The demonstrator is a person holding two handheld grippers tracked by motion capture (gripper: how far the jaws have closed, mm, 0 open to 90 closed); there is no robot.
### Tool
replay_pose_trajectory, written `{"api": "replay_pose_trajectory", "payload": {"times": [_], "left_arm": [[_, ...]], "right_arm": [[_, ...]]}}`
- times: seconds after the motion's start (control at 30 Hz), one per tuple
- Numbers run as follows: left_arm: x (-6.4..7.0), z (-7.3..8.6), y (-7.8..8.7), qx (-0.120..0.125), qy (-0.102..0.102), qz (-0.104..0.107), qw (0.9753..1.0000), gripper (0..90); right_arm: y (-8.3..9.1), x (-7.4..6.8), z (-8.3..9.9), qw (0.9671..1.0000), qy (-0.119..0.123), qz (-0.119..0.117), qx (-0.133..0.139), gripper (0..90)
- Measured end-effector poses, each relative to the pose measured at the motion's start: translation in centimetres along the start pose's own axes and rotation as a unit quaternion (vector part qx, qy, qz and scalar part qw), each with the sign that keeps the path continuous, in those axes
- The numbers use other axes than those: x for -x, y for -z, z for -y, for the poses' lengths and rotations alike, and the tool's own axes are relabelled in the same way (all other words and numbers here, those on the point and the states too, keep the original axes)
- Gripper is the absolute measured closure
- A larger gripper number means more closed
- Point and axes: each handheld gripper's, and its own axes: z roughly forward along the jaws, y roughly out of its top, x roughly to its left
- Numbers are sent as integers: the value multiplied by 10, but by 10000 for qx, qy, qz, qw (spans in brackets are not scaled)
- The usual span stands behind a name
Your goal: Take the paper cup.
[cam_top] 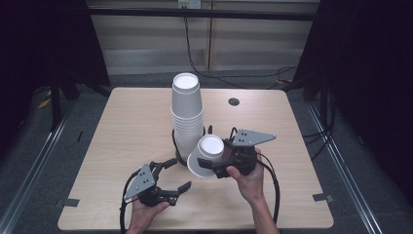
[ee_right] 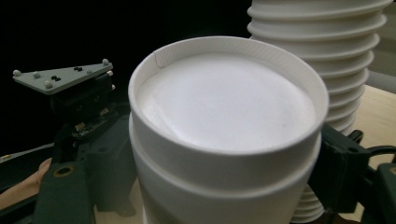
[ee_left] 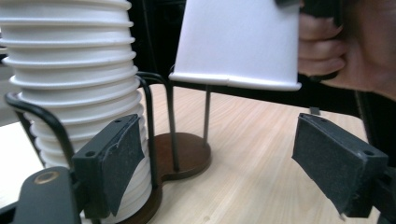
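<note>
Beside the cup stack (cam_top: pixel 186 114) on its dark wire stand (ee_left: pixel 180 156), the right gripper (cam_top: pixel 213 165) is clamping a white paper cup (cam_top: pixel 205 155), tilted, bottom up, above the table (cam_top: pixel 122 131). Left gripper (cam_top: pixel 174 175) is hovering just below-left, jaws spread wide, holding nothing, pads facing the stand.

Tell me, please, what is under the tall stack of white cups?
The stack of cups stands upside down on a dark brown round base with thin black wire uprights around it. The part of the base directly beneath the cups is hidden.
</note>
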Motion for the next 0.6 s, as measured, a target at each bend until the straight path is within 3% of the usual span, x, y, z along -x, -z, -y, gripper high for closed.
{"api": "replay_pose_trajectory", "payload": {"times": [0.43, 0.6], "left_arm": [[2, 1, -3, 35, 48, 63, 10000, 150], [4, 2, -7, -15, 8, 245, 9997, 152]], "right_arm": [[-16, -5, 18, 9995, -53, -197, -228, 207], [-19, -7, 19, 9994, -80, -279, -213, 207]]}}
